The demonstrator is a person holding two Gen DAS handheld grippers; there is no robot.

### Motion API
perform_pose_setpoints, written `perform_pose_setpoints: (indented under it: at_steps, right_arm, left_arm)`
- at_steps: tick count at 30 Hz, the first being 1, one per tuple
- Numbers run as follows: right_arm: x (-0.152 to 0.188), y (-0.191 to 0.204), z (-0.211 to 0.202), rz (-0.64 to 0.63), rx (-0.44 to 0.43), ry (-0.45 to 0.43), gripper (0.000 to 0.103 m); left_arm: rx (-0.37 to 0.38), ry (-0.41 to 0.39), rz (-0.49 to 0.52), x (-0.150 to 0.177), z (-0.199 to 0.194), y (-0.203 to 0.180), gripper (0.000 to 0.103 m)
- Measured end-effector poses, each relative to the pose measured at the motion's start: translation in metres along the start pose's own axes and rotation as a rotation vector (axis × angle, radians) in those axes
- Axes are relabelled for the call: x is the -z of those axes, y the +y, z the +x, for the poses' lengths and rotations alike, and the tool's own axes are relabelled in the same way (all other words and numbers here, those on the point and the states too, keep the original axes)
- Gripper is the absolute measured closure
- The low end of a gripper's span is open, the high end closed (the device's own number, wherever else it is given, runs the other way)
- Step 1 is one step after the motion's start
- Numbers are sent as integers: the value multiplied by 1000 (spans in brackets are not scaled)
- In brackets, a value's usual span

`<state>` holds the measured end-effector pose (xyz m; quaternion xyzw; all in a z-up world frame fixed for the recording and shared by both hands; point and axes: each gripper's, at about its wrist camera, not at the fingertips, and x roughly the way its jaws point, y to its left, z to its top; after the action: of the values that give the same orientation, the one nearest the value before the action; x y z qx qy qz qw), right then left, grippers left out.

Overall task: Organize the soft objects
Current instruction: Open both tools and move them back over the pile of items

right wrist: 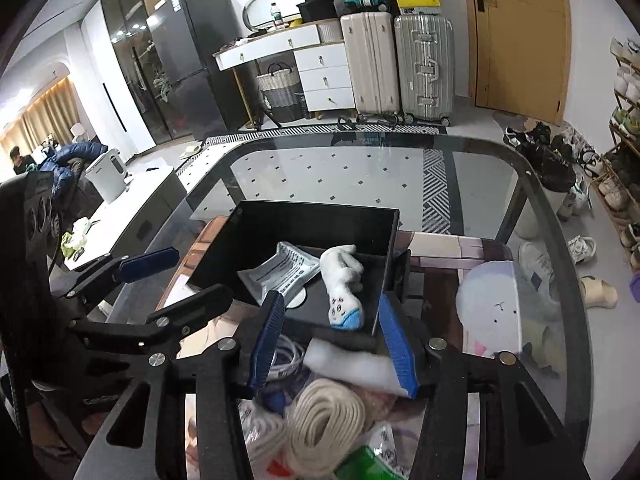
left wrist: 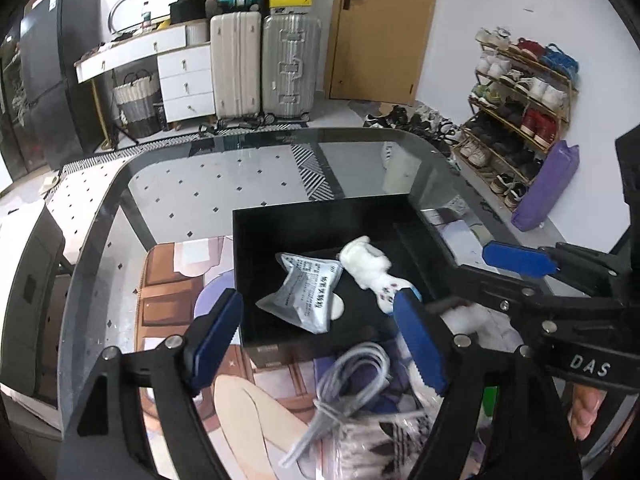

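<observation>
A black open box (left wrist: 320,220) (right wrist: 312,224) stands on the glass table. Inside lie a silver foil pouch (left wrist: 308,292) (right wrist: 280,270) and a white plush toy with a blue end (left wrist: 372,268) (right wrist: 344,284). My left gripper (left wrist: 320,336) is open and empty, just before the box's near edge, above a coiled white cable (left wrist: 352,376). My right gripper (right wrist: 332,344) is open and empty over a pile with white fluffy stuffing (right wrist: 352,364), a beige rope coil (right wrist: 324,420) and a white cable (right wrist: 286,356). It also shows in the left wrist view (left wrist: 500,280).
A printed mat (left wrist: 168,288) covers the glass table (left wrist: 224,176) under the box. A plastic-wrapped pack with black stripes (left wrist: 396,436) and a green item (right wrist: 360,464) lie in the near pile. Suitcases (left wrist: 264,64), drawers and a shoe rack (left wrist: 516,104) stand beyond.
</observation>
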<state>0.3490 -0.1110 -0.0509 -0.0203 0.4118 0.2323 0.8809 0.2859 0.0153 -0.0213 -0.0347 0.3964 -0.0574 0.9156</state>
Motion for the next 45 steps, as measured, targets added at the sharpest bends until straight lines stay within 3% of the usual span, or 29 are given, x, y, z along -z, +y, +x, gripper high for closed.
perform_pose_setpoints:
  at_steps: [3,14,19,26,31,45]
  right_arm:
    - [10,5,-11,-18,-8,3,52]
    - [61,8,-15,-73,-29,97,52]
    - [70,5,-5,-90,6,121,52]
    - [57,-5,20,-78,84,131,52]
    - [56,8,35,-146,98,170,52]
    - [101,93,17,-408,-31,229,52]
  left_arm:
    - [18,-7,25,8,-14,-7,16]
    - [93,77,214,59,-25,-29,15]
    - [75,133,268,81,-24,-27,15]
    - [16,236,330,107,-8,-22,15]
    - [-15,284,308,110,4,-11,15]
    - [-113,300,185,104,5,41,15]
